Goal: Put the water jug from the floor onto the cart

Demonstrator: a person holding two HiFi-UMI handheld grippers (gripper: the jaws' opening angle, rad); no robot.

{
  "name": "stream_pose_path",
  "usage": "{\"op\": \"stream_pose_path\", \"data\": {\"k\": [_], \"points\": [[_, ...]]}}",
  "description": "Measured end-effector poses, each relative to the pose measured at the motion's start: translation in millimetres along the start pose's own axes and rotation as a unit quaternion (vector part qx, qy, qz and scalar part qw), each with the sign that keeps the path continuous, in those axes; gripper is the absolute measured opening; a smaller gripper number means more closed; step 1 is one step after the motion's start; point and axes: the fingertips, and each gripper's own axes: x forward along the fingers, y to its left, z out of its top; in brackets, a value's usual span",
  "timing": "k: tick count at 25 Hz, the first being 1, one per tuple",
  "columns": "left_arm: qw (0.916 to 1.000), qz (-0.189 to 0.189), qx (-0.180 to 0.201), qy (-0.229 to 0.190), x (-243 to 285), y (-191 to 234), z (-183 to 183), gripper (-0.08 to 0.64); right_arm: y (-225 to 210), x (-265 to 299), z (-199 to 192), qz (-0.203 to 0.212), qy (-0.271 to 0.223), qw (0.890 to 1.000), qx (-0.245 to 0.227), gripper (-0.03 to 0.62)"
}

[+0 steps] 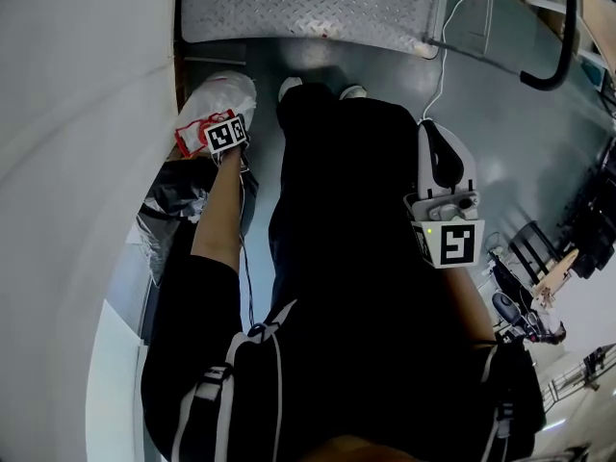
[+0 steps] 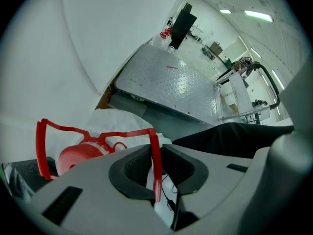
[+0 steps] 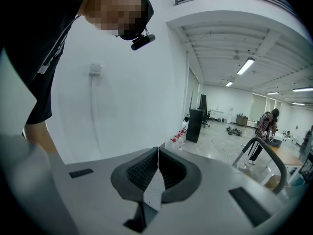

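You are at the pick-up step: the water jug point(image 2: 117, 121) sits on the floor point(image 1: 520, 152) against the white wall point(image 1: 77, 114), at about ten o'clock from your feet in the head view, and nothing is lifted yet. Your left tool point(image 2: 156, 150) points steeply down over it, jaws narrowed until the pads pinch the thin red handle point(image 2: 156, 165). The red cap point(image 2: 78, 155) lies just beside them at nine o'clock. Your right tool point(image 3: 157, 153) is closed pad to pad on nothing, held out at three o'clock, well apart from the jug. The cart point(image 1: 308, 8) with its ridged metal deck waits at twelve o'clock, close ahead of your shoes. Next comes a straight lift on that handle. It looks slender and may flex, so I would raise slowly, bring the right tool under or against the body if the jug swings, then carry it forward onto the deck.
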Motion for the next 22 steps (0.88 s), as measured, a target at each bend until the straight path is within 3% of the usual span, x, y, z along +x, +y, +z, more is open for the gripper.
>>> {"op": "stream_pose_path", "data": {"k": [3,16,22], "points": [[0.9998,0.008,-0.005,0.016,-8,7,-8,0.054,-2,-4,0,-0.002,0.007,1.000,0.000,0.018],[0.9975,0.033,-0.061,0.013,-54,42,-14,0.065,5,-6,17,0.010,0.002,1.000,0.019,0.018],[0.9983,0.024,-0.054,0.001,-121,18,-6,0.075,2,-28,80,0.008,-0.042,0.999,0.023,0.018]]}}
